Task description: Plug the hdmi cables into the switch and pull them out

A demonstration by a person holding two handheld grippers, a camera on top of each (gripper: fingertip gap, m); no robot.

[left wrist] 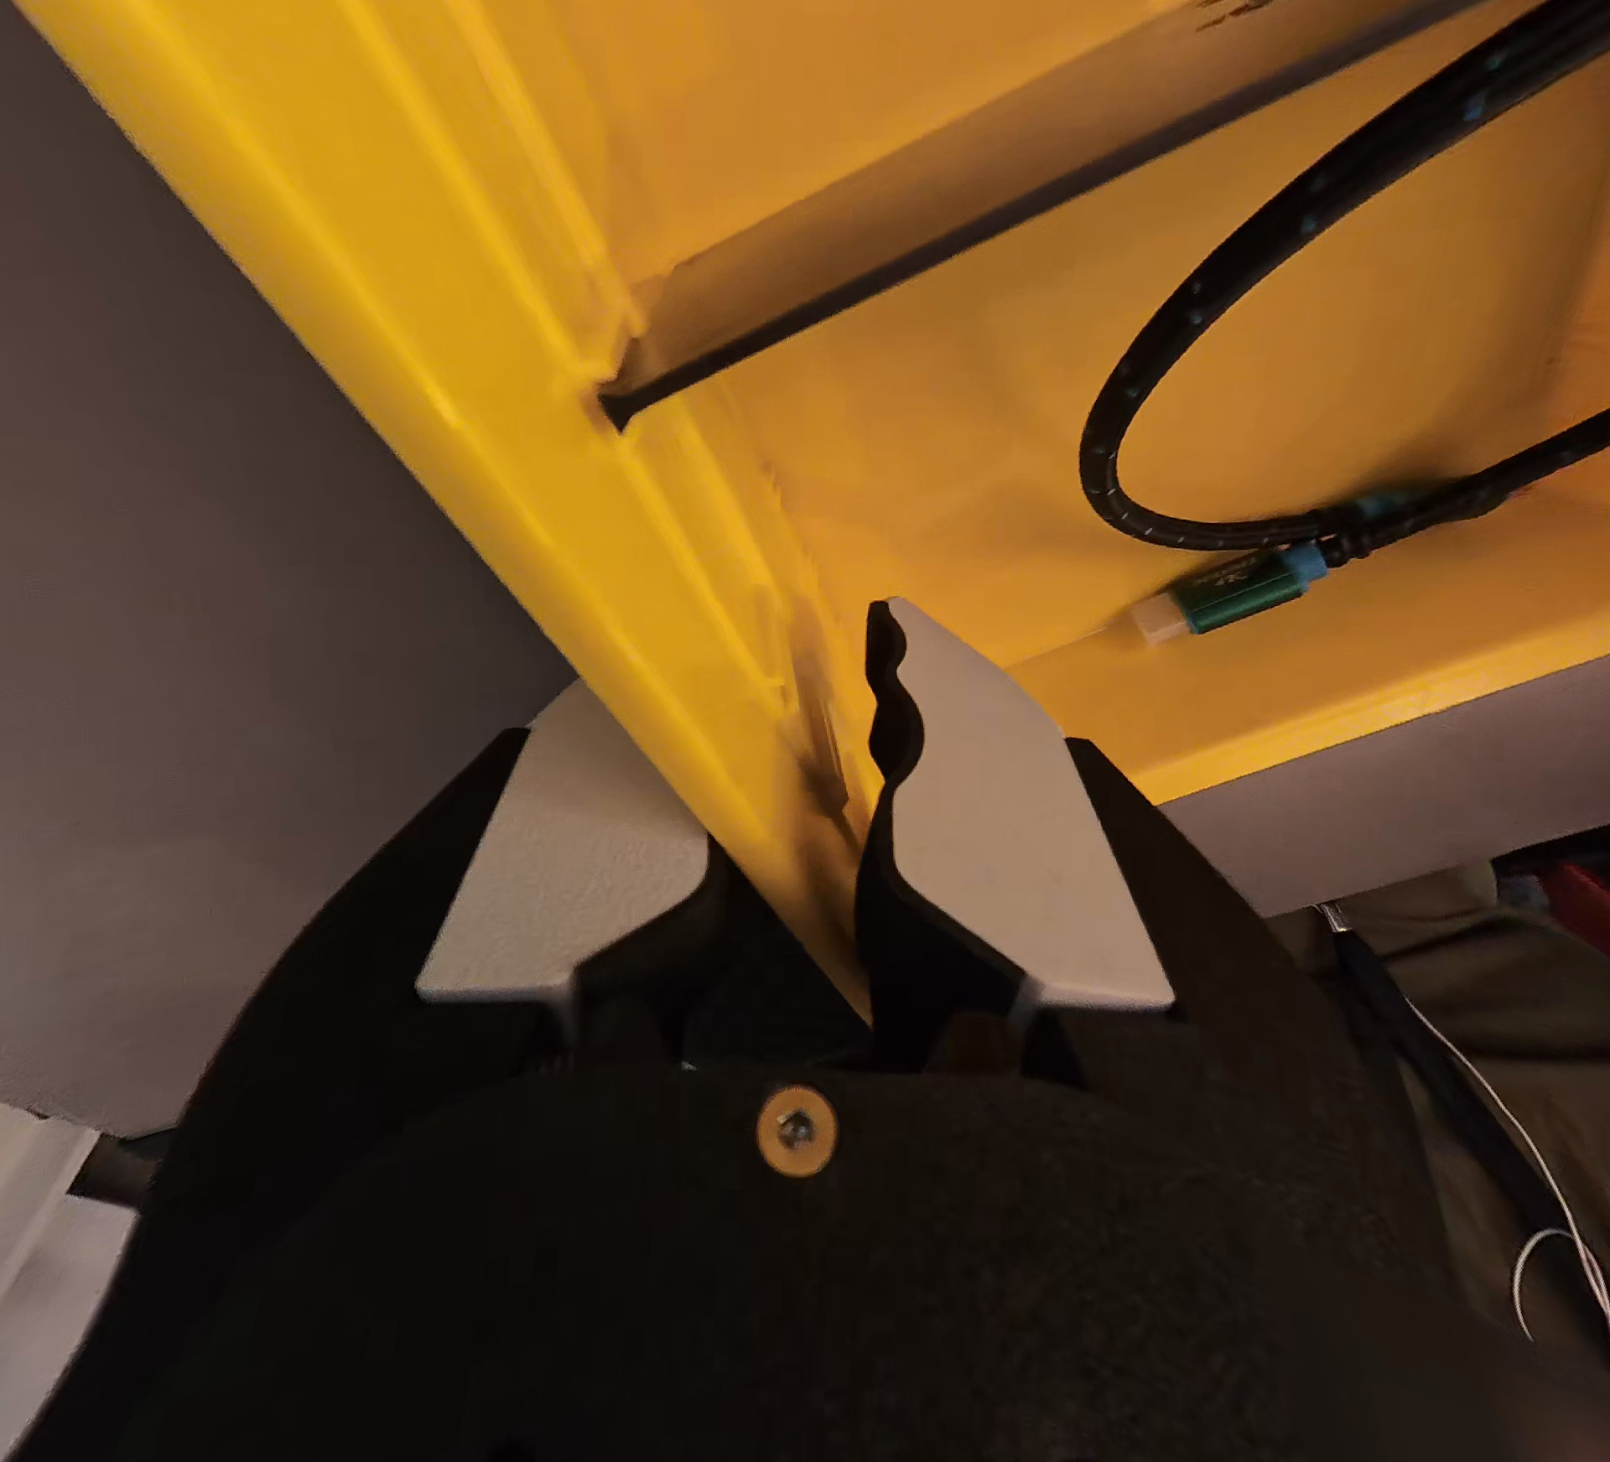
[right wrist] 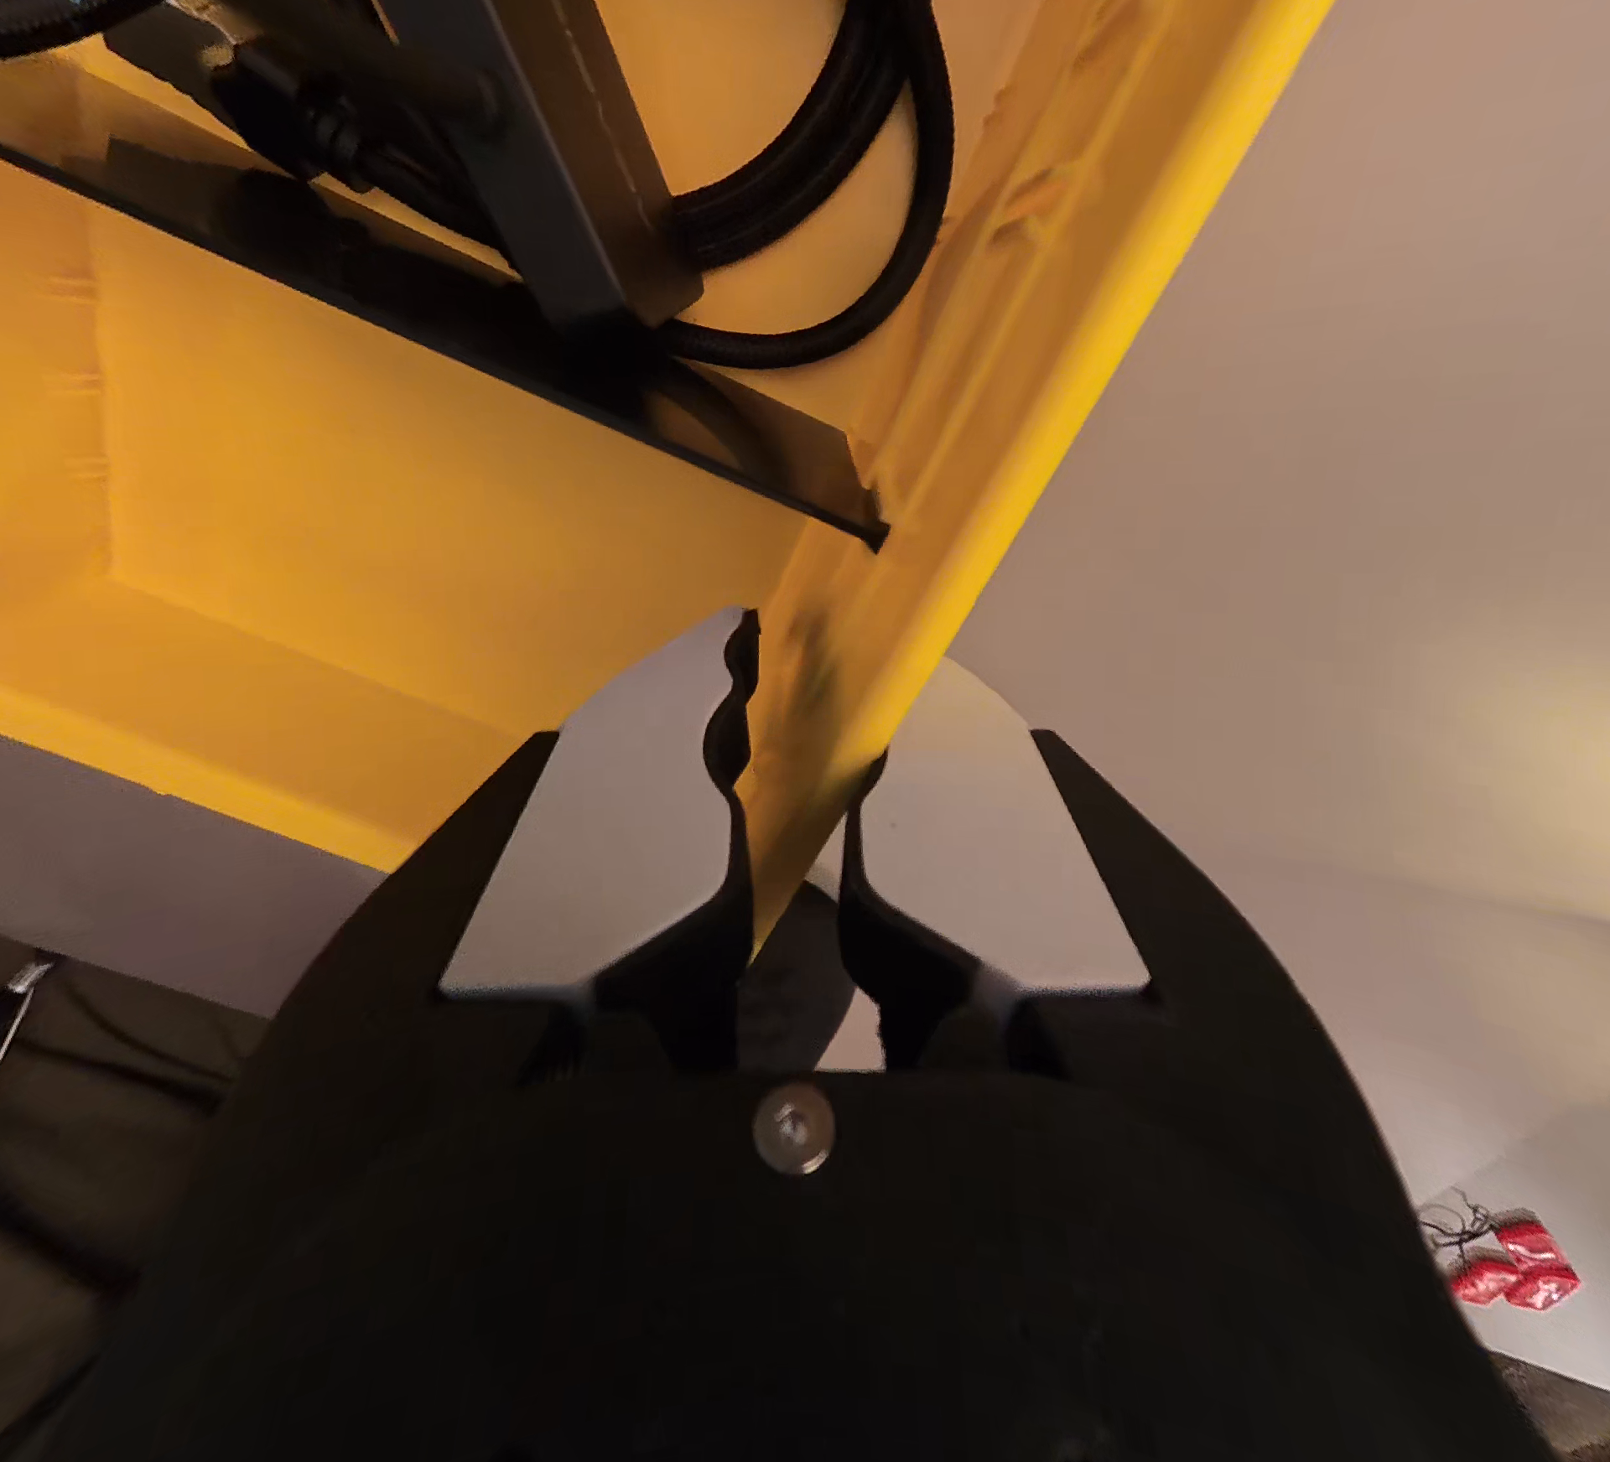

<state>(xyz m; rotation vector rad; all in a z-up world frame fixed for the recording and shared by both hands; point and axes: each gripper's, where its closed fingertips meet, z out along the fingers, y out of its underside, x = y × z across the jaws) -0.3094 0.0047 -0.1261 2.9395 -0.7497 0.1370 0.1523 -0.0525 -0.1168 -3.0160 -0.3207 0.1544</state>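
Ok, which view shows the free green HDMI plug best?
The left wrist view: the green HDMI plug lies unplugged on the yellow bin floor, its metal tip showing. The right wrist view shows only the grey switch and black cables, not that plug.

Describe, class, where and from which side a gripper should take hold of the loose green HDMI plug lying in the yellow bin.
Grip the green HDMI plug across the flat sides of its green metal shell, coming from above, since it lies flat on the yellow bin floor. Leave its pale tip free for insertion and avoid the braided cable behind it.
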